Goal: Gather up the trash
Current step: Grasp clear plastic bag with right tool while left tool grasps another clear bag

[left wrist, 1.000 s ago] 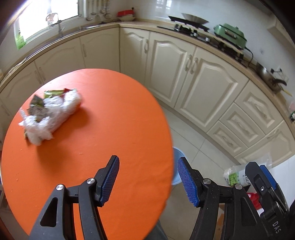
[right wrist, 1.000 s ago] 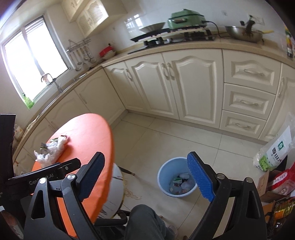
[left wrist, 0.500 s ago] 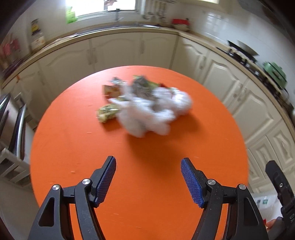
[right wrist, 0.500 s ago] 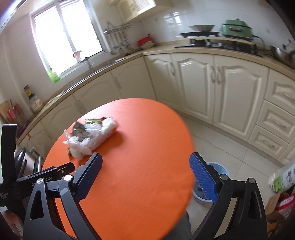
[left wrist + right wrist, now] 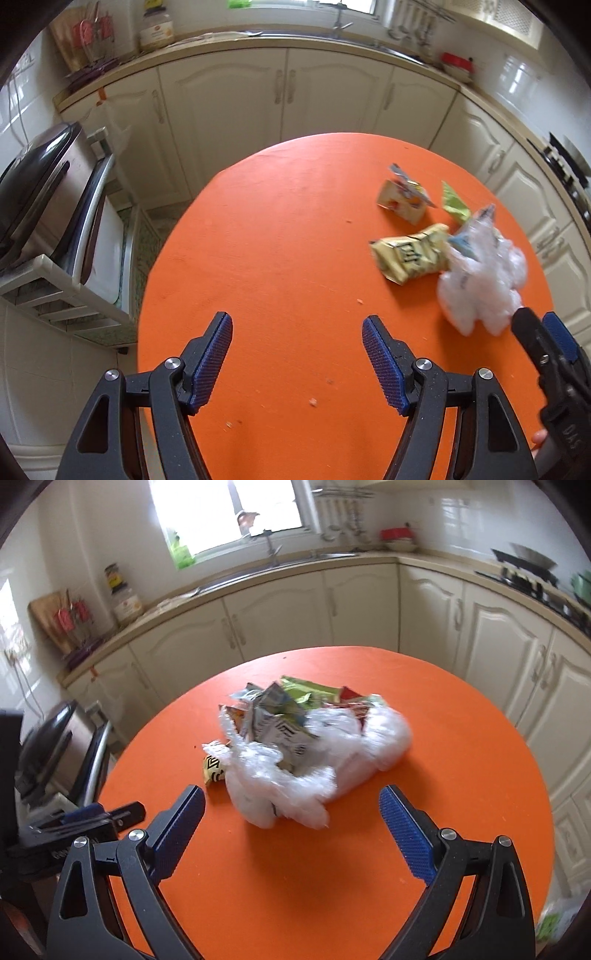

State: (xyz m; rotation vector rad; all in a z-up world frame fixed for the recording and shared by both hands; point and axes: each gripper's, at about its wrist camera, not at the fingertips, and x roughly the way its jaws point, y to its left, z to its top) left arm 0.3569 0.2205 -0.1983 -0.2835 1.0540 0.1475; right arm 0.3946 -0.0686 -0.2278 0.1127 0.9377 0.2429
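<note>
Wrappers (image 5: 280,716) spill from plastic bag (image 5: 317,768) — left gripper (image 5: 297,363), right gripper (image 5: 291,834) agape, empty.

Left gripper (image 5: 297,354) and right gripper (image 5: 291,832): each is built from two matte black, finely speckled plastic fingers with triangular cut-outs in the lower arms. Ribbed blue pads (image 5: 214,363) are fitted to the inner faces of the fingertips, and round silver screw heads (image 5: 173,363) are set at the linkage pivots. Raised lettering is moulded on the black body seen from the side, though it is only partly legible.
</note>
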